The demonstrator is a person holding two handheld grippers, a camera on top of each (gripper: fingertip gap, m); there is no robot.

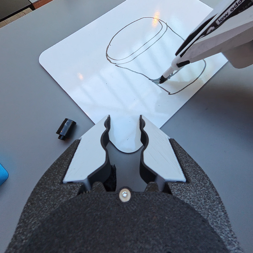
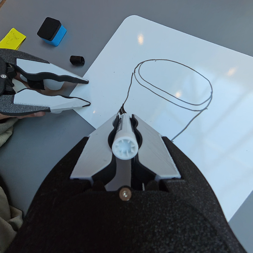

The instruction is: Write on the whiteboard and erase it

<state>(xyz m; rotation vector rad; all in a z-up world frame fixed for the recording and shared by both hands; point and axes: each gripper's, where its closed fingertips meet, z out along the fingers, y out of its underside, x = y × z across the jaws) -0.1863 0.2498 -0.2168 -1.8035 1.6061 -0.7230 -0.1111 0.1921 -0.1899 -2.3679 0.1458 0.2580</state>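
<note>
- Nearest the lens in the right wrist view, we see the right gripper (image 2: 124, 116) clamped narrow around a white marker (image 2: 123, 136), whose hollow back end faces us.
- The marker's black tip (image 1: 162, 80) touches the white board (image 1: 95, 76) at the lower corner of a hand-drawn cup outline (image 1: 136, 45); fresh scribbled strokes sit under the tip.
- In the left wrist view, we see the left gripper (image 1: 124, 118) standing wide and holding nothing, its fingertips over the near corner of the board at 6 o'clock.
- A black cap (image 1: 65, 129) lies on its side on the grey table (image 1: 34, 89) at 9 o'clock of that gripper, just off the board's edge.
- In the right wrist view, a blue block with a black felt top (image 2: 52, 31) sits at 11 o'clock, well apart from the board.
- A yellow note (image 2: 13, 39) lies at 10 o'clock, near the block.
- We glimpse fingers (image 2: 37, 114) and a beige sleeve (image 2: 6, 131) behind the left gripper.
</note>
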